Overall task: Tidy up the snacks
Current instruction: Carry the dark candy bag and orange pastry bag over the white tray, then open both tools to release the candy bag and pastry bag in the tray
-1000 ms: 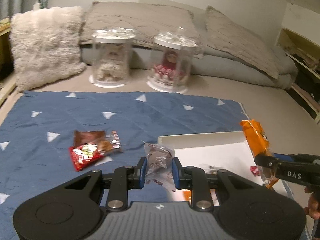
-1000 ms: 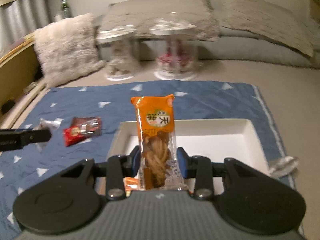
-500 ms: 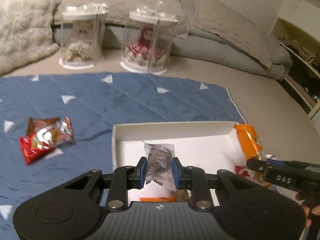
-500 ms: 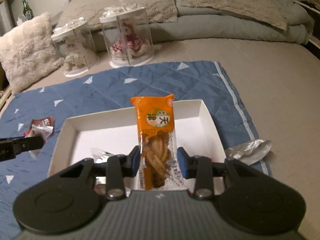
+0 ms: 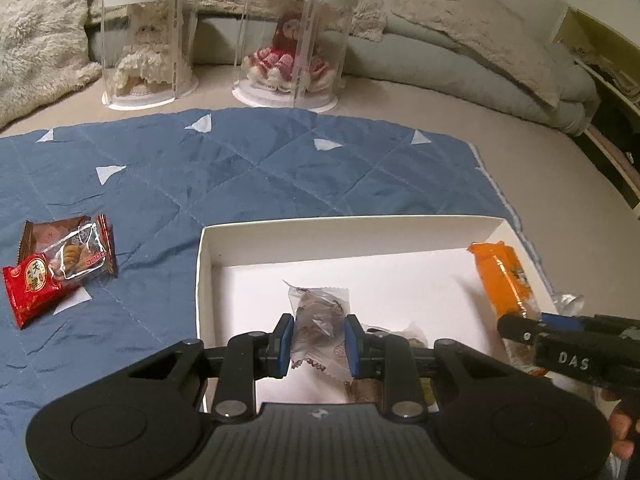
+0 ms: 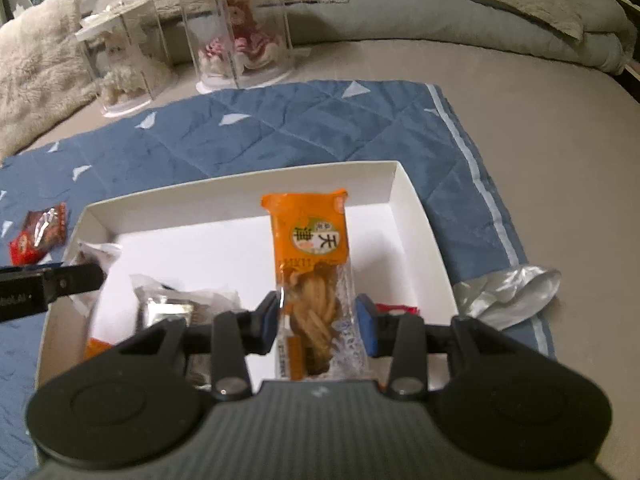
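The left gripper (image 5: 318, 344) hangs over the near left part of the white tray (image 5: 208, 240), its fingers (image 5: 283, 340) pinching a clear-wrapped snack (image 5: 318, 320) above the bare tray floor. To the right, the right gripper (image 6: 318, 322) holds an orange snack pack (image 6: 310, 264) upright over the tray's right half; a slight gap shows at the right pad, so the fingers look barely loosened around it. The far half of the tray lies open, while wrapped snacks (image 6: 172, 308) crowd its near edge. A red snack pack (image 5: 52, 268) rests on the blue quilt (image 5: 280, 160) left of the tray, well apart. A silver wrapper (image 6: 508, 292) lies just beyond the tray's right wall. Two clear doll cases (image 5: 292, 40) and pillows (image 5: 460, 32) stand far back on the bed.
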`<state>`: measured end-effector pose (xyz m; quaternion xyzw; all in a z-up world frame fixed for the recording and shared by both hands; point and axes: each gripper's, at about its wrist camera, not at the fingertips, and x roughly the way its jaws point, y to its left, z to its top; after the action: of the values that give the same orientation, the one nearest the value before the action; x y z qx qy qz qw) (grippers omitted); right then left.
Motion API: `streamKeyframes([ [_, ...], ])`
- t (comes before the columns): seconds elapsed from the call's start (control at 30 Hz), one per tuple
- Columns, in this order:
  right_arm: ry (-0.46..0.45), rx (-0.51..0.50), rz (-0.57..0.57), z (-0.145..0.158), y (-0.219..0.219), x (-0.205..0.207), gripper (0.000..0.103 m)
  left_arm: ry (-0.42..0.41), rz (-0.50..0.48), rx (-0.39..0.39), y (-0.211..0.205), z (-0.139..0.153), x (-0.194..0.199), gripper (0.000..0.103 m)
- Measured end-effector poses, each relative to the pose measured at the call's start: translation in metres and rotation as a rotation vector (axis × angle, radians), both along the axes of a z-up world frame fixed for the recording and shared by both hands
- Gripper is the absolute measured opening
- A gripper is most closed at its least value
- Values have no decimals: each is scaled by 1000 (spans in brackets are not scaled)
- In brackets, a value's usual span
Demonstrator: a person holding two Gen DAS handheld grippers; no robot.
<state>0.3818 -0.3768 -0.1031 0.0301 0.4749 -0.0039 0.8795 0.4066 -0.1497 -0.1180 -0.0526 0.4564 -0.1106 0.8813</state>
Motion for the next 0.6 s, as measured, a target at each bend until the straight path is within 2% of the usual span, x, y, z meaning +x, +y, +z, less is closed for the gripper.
streamKeyframes([
  [0.3,19,25,14,-13,-2,10,50,42,-17,40,-4,-17,7,31],
  [0.33,23,31,15,-14,-2,11,50,48,-17,49,-4,-19,8,33],
  [0.4,36,34,6,-16,-1,12,56,58,-11,65,-4,-21,7,52],
  [0.47,40,27,7,-15,-1,12,58,56,-14,69,-4,-22,5,55],
  [0.6,48,19,3,-13,-2,9,59,61,-15,70,-2,-18,1,56],
])
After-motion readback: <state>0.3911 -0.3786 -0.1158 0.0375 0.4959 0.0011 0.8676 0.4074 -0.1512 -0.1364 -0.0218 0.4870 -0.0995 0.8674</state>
